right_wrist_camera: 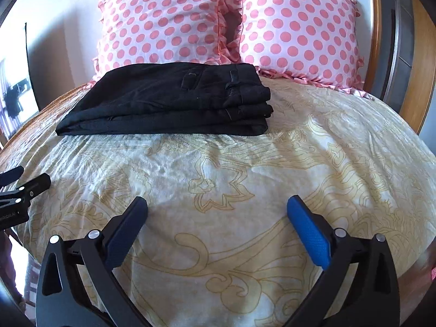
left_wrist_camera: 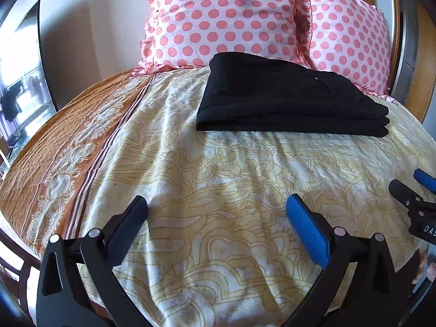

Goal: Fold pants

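In the left wrist view, a bed is filling most of the picture, its cream bedspread (left_wrist_camera: 218,190) showing a yellow scroll pattern and lying in soft wrinkles, with an orange-brown patterned border (left_wrist_camera: 54,147) running down the left side. The black pants (left_wrist_camera: 283,100) are sitting folded in a neat stack on the far part of the bed, right of centre, just in front of two pink polka-dot pillows (left_wrist_camera: 218,19) that are leaning against the white wall. The left hand-held gripper (left_wrist_camera: 216,207) is hovering over the near bedspread with its blue-padded fingers spread wide and nothing between them. The right hand-held gripper (left_wrist_camera: 414,185) is poking in at the right edge, mostly cut off. A bright opening at the far left is too washed out to read. In the right wrist view, the same bedspread (right_wrist_camera: 245,177) is spreading below, and the pants (right_wrist_camera: 169,100) are lying far and left of centre, their belt loops and stacked folds facing the camera, the pillows (right_wrist_camera: 297,27) standing just behind. A wooden headboard (right_wrist_camera: 419,54) is curving along the right edge. The right hand-held gripper (right_wrist_camera: 217,207) is also standing spread and empty above the near cloth, well apart from the pants. The left hand-held gripper (right_wrist_camera: 24,185) is showing only partly at the left edge.
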Tool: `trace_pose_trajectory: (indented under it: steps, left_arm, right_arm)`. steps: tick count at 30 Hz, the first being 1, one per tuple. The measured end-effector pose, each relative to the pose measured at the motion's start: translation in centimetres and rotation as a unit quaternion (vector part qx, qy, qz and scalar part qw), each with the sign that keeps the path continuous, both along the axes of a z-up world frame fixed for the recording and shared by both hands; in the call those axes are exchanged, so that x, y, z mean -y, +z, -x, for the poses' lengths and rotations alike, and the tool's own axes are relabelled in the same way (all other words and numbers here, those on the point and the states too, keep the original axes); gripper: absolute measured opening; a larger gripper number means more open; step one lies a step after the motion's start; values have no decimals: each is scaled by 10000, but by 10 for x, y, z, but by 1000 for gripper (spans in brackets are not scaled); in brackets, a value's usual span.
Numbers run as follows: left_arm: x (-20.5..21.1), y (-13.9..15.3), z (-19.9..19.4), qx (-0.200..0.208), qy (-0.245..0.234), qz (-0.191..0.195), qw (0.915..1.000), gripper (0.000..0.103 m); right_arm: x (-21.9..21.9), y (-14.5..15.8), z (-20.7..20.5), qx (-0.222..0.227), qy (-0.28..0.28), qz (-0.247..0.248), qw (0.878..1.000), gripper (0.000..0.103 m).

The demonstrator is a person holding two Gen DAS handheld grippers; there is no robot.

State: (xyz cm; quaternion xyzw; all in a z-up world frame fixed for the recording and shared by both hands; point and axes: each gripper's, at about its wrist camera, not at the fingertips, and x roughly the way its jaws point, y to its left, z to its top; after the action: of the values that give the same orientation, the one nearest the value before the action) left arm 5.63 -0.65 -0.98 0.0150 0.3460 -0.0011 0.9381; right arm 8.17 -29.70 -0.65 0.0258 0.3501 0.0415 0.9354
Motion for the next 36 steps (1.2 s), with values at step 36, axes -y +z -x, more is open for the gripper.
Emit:
trace_pose_trajectory:
  steps: [36]
  left_arm:
    - [3, -2, 9, 276, -5, 18, 9996, 101]
  right_arm:
    - [-4, -3, 10, 296, -122, 43, 9995, 102]
